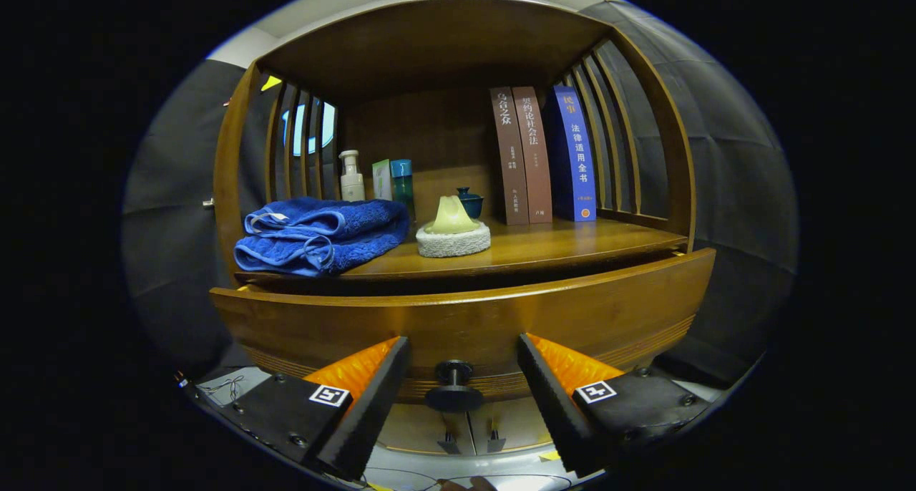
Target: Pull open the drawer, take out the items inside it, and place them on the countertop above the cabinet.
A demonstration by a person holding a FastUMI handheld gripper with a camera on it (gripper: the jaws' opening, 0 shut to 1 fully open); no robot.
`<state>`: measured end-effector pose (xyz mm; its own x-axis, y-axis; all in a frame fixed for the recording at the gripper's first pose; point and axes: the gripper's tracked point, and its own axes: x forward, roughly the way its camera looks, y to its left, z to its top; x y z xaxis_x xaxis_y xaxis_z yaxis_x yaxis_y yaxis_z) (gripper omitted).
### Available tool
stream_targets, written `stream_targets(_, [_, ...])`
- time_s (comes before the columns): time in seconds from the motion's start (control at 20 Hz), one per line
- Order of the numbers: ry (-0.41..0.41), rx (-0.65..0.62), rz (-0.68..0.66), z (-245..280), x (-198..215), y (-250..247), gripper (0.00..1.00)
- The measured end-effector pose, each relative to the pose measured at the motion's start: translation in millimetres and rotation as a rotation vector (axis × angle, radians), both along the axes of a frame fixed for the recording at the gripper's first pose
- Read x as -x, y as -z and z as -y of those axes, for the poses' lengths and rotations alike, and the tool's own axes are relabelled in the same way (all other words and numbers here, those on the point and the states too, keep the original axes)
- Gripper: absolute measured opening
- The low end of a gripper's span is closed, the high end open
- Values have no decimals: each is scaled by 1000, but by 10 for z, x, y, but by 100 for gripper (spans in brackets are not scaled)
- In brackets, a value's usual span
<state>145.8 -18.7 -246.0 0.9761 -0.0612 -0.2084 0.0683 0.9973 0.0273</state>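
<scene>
Fingers (372,391) of our hand-held gripper (464,366) stand spread apart, with the dark round knob (454,385) of the drawer (465,319) between them and neither finger touching it; the jaws are released and carry nothing. The knob sits a little nearer the left finger than the right.

The drawer front stands proud of the cabinet: a dark gap shows between its top edge and the lip of the desk (558,244) above it, so we judge it at least partly pulled out. What lies inside is hidden from us behind the front panel, so we cannot say whether anything is in there. That fits either a pull in hand or a drawer left open after emptying.

If we are pulling, we do well to centre the knob between the fingers before closing, grip its neck rather than its rim, and draw straight back along the runners so the drawer does not bind or skew. A level, steady hold would keep the fingers from slipping off the small knob.

On the desk already lie a folded blue towel (318,233) at the left, a pale yellow piece on a white round pad (453,239) near the middle, bottles (351,177) behind, and three books (544,154) standing at the right. Bare wood remains in front of the books.
</scene>
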Motion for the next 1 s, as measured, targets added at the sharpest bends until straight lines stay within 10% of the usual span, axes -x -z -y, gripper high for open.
stream_targets(1.0, [24, 9, -40, 35, -227, 84, 98])
